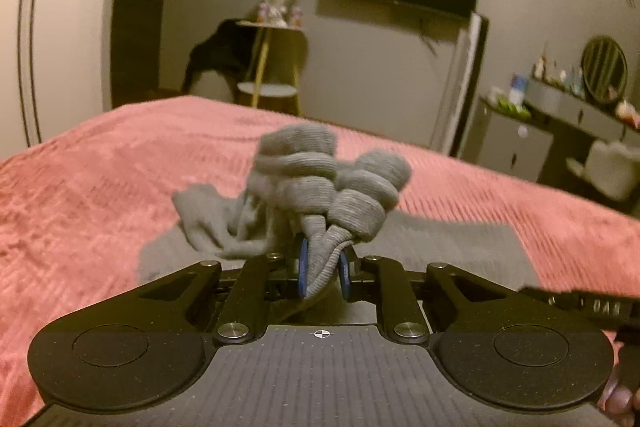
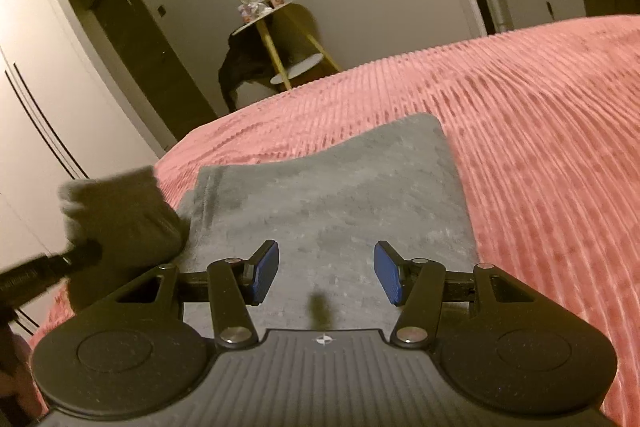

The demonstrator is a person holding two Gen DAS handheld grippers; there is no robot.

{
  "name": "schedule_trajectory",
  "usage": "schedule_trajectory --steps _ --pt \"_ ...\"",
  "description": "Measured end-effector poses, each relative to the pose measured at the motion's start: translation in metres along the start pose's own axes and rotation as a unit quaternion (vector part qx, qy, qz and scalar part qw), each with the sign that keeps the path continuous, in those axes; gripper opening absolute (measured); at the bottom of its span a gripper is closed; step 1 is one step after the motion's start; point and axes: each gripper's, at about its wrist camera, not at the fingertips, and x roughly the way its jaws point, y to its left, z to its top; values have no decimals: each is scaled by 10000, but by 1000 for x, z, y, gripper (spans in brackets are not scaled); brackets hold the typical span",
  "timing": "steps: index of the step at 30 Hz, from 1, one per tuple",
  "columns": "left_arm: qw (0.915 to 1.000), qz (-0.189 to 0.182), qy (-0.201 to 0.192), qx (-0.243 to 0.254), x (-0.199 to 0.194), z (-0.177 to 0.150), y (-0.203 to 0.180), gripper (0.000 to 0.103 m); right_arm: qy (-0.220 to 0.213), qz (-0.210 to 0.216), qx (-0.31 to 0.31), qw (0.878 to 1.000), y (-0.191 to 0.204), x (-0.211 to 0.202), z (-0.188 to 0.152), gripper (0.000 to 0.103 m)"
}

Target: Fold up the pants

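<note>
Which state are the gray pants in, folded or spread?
Partly folded: gray pants lie flat on the bed, one bunched end pinched in the left gripper.

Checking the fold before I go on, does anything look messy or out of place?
Yes. The left gripper holds a scrunched wad of the gray pants in the air, while the rest lies flat on the pink bedspread.

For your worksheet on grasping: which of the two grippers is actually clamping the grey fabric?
The left gripper: its blue pads pinch bunched grey pants. The right gripper is open over them, holding nothing.
</note>
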Motion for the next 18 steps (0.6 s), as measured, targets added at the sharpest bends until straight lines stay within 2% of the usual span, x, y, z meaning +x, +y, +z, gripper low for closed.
schedule_trajectory --steps 7,12,13,15,16,17,18 --pt "9988 82 305 367 5 -5 -21 18 176 58 134 9997 -2 8 0 54" --pt "9956 -25 791 501 12 -8 -24 21 307 89 111 9994 0 15 -3 54" --pt "9946 -59 883 535 13 -9 -25 27 332 90 106 9994 0 15 -3 54" --pt "9926 -266 1045 557 12 -11 -24 49 391 102 117 9991 0 18 -4 54" --pt "9912 -484 1115 514 10 -12 -22 74 419 109 126 9990 0 19 -4 54" --pt "9893 -740 1193 390 6 -13 -19 87 454 123 136 9988 0 20 -4 54" --pt "9888 -841 1197 280 2 -14 -16 87 490 146 144 9986 0 21 -4 54"
